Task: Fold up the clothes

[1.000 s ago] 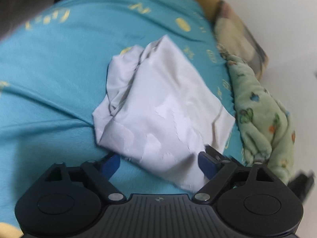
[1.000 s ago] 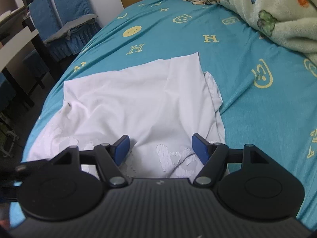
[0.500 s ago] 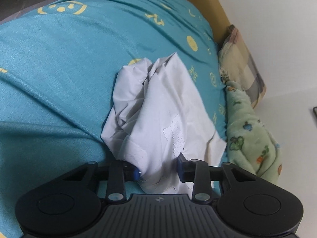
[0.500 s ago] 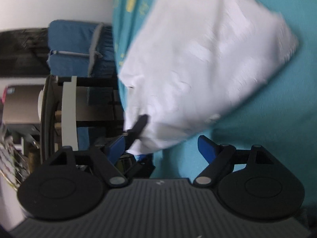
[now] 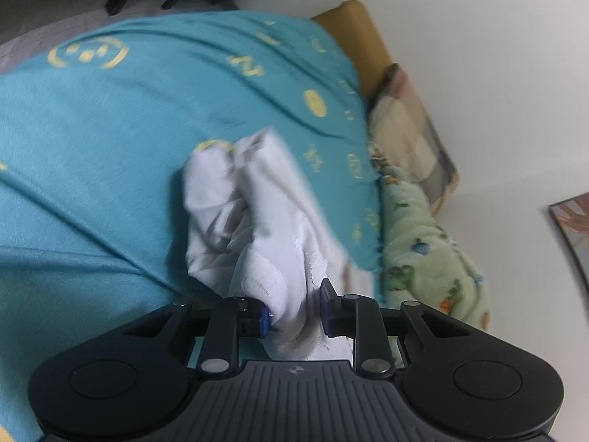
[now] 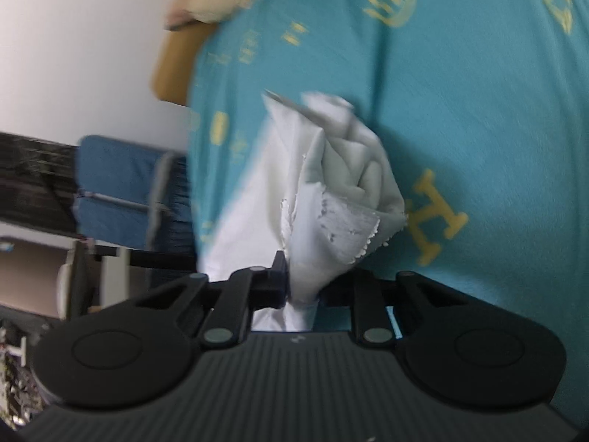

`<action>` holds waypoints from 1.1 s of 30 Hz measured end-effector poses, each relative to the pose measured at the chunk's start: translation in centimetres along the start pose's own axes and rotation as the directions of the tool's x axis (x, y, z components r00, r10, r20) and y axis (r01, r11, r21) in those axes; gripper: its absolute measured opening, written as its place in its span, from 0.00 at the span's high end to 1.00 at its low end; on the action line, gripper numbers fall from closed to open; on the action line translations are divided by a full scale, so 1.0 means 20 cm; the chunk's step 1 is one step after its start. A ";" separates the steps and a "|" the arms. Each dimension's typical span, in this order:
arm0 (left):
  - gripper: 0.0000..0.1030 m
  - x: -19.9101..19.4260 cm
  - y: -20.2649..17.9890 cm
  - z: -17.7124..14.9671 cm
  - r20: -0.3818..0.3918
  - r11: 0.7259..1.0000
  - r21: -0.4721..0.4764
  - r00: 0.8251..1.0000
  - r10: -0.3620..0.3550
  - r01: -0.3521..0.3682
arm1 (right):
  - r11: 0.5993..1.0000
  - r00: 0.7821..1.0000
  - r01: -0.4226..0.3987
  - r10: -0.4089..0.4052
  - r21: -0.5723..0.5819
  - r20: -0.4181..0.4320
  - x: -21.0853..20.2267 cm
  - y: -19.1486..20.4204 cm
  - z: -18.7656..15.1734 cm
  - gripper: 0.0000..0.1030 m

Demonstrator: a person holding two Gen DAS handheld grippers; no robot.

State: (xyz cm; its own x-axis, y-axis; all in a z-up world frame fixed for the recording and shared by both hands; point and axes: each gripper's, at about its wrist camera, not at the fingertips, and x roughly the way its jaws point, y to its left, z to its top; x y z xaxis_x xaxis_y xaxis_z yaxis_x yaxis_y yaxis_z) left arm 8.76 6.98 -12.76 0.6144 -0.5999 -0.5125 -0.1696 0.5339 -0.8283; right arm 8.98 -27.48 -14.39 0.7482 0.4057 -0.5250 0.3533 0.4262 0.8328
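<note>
A white garment [image 5: 257, 221] with a cracked white print hangs bunched over the teal bed sheet [image 5: 92, 147]. My left gripper [image 5: 294, 316] is shut on one edge of it, the cloth pinched between the blue pads. My right gripper [image 6: 302, 287] is shut on another edge of the same white garment [image 6: 331, 191], which droops in folds away from the fingers. Both views are tilted and blurred.
A green printed blanket [image 5: 423, 250] and a beige pillow [image 5: 408, 140] lie along the bed's far side by the white wall. A blue-covered chair [image 6: 121, 188] and a desk [image 6: 44, 258] stand beside the bed.
Both grippers closed on the garment's edges and lifted it off the sheet. It went from lying spread flat to hanging bunched. Both cameras tilted as the hands rose.
</note>
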 end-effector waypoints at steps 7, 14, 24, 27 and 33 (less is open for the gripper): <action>0.74 -0.23 -0.38 -0.14 -0.089 0.998 0.033 0.994 -0.056 0.060 | 0.998 0.993 -0.067 0.068 -0.014 0.093 -0.54 0.13 -0.02 0.82; 0.74 -0.23 -0.79 -0.42 -0.195 0.988 0.116 0.978 -0.076 0.100 | 0.995 0.979 -0.095 0.095 -0.007 0.179 -1.05 0.05 0.10 0.82; 0.74 0.47 -1.53 -0.80 -0.384 0.953 0.249 0.921 -0.068 0.174 | 1.000 0.955 -0.020 0.022 -0.009 0.296 -1.51 -0.20 0.80 0.82; 0.75 0.72 -1.87 -0.85 -0.394 0.935 0.267 0.912 -0.116 0.234 | 1.000 0.927 0.013 -0.004 -0.022 0.374 -1.63 -0.13 1.14 0.82; 0.74 1.08 -2.27 -1.00 -0.413 0.833 0.391 0.884 -0.221 0.391 | 0.981 0.806 0.080 0.042 -0.178 0.590 -1.93 0.14 1.69 0.82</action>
State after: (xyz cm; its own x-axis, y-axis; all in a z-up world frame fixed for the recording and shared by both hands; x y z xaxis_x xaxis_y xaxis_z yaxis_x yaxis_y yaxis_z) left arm 14.32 -42.09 9.32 0.2624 -0.8941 -0.3630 0.4007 0.4431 -0.8019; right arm 0.09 -69.24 14.01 0.9494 -0.1324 -0.2849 0.3061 0.5941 0.7439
